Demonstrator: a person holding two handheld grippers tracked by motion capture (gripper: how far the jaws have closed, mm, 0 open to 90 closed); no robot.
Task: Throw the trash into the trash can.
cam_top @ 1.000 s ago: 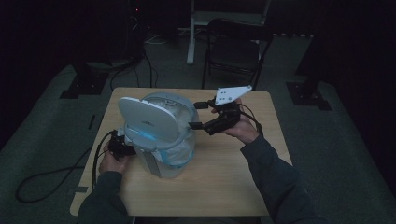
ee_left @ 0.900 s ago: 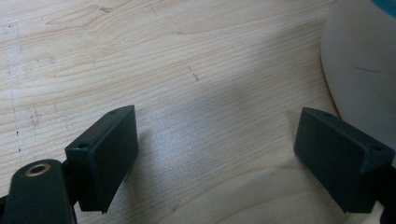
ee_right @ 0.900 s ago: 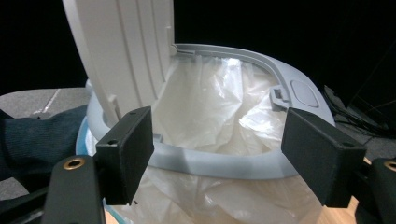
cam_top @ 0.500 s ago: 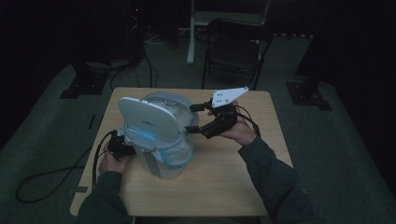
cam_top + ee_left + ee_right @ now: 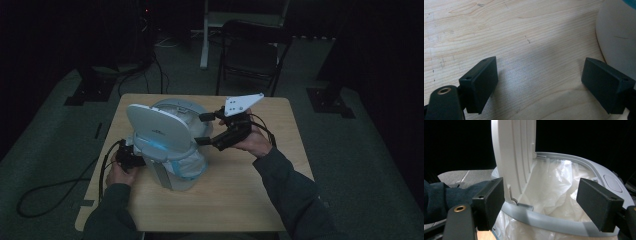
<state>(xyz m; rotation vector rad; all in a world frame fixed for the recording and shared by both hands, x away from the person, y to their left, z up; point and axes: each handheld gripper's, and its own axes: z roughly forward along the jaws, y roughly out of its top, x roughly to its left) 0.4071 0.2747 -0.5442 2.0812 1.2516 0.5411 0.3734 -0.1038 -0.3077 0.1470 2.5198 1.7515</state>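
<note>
While the high view is dim, it shows a white waste bin (image 5: 172, 150) standing on the left half of the wooden table (image 5: 240, 195), its round lid (image 5: 157, 132) raised upright and its clear liner bag (image 5: 192, 165) bulging over the side. The right gripper (image 5: 204, 130) points at the bin's open mouth from the right, jaws spread wide, with its grey three-cornered plate on top. The left gripper (image 5: 131, 156) sits low on the table against the bin's left side, largely behind the lid.

From the left gripper view, the two black jaws stand wide apart over bare wood grain, gripping nothing; a pale curved edge of the bin (upper right corner) lies just beyond the right jaw.

From the right gripper view, the jaws gape with nothing between them. Beyond them runs the bin's grey rim (image 5: 554, 220), the crumpled translucent bag (image 5: 554, 185) filling the inside, and the ribbed underside of the lid (image 5: 514, 157) standing up at left.
</note>
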